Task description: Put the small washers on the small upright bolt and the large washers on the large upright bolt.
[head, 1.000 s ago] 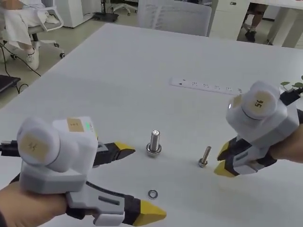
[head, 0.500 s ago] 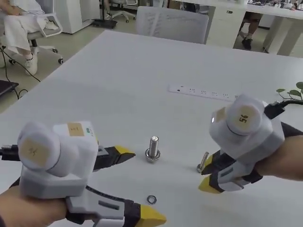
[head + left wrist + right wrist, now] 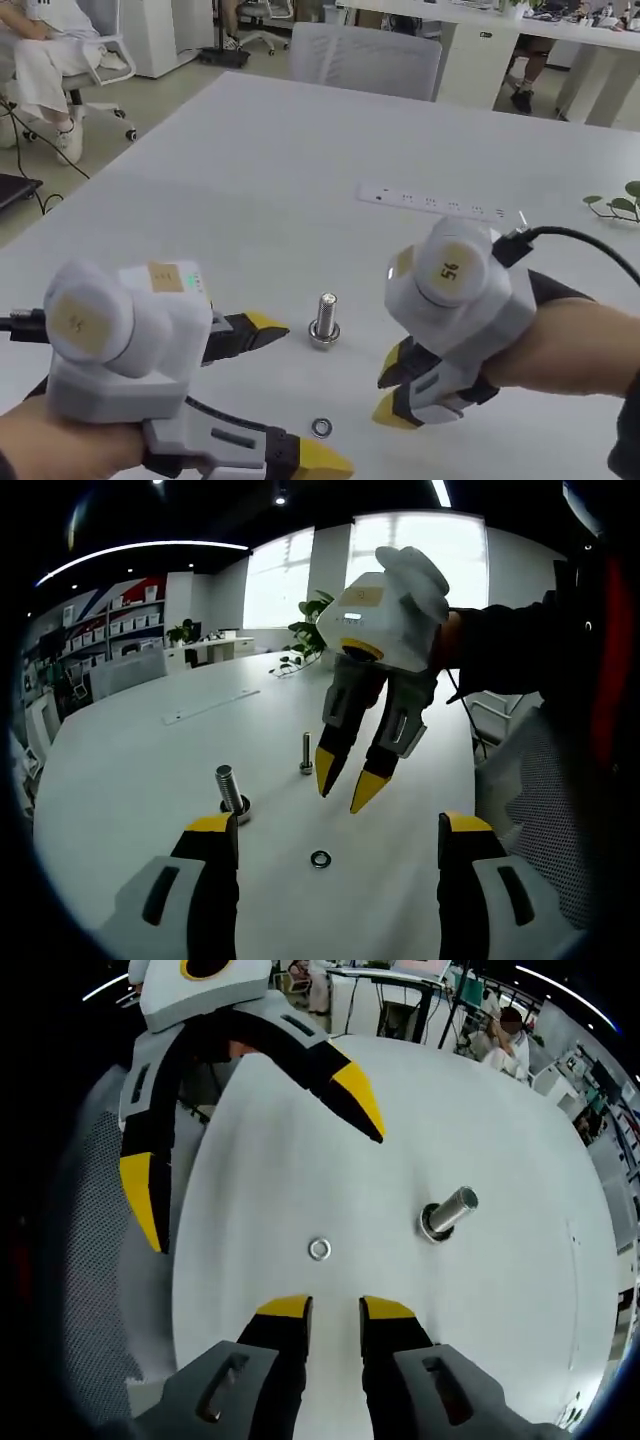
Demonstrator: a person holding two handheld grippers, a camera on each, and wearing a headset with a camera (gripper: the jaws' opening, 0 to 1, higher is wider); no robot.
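A large upright bolt (image 3: 323, 320) stands mid-table; it also shows as the large bolt (image 3: 231, 792) and the large bolt (image 3: 447, 1214). One small washer (image 3: 321, 428) lies flat in front of it, seen too as the washer (image 3: 320, 858) and the washer (image 3: 319, 1249). The small upright bolt (image 3: 306, 753) stands behind the right gripper's tips. My left gripper (image 3: 295, 393) is wide open, its jaws either side of the washer and apart from it. My right gripper (image 3: 386, 390) hovers just right of the washer, tips pointing down, narrowly open with nothing between them.
A white power strip (image 3: 440, 203) lies further back on the white table (image 3: 250, 180). A grey chair (image 3: 365, 55) stands at the far edge, plant leaves (image 3: 615, 200) at the right. A seated person (image 3: 50, 50) is far left.
My right gripper has moved left and nearer, from beside the small bolt to beside the washer, now covering that bolt in the head view. The left gripper has hardly moved.
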